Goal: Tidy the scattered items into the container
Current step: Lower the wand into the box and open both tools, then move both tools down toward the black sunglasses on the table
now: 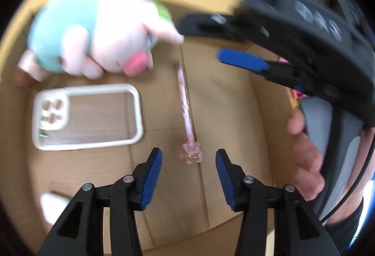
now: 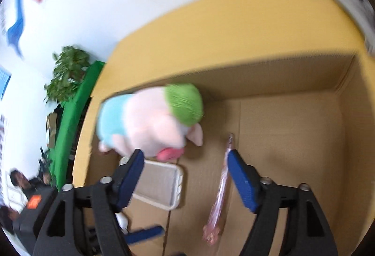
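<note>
Inside the cardboard box lie a plush pig in a blue shirt and green cap, a clear phone case with a white rim, and a pink glitter pen with a bear-shaped top. My left gripper hovers open above the pen's bear end, pads clear of it. In the right wrist view my right gripper is open wide over the box, with nothing held; the plush pig, the phone case and the pen lie below it.
In the left wrist view the right gripper and the hand holding it fill the right side. A small white object lies in the box's near left corner. Beyond the box stand a green board and a plant.
</note>
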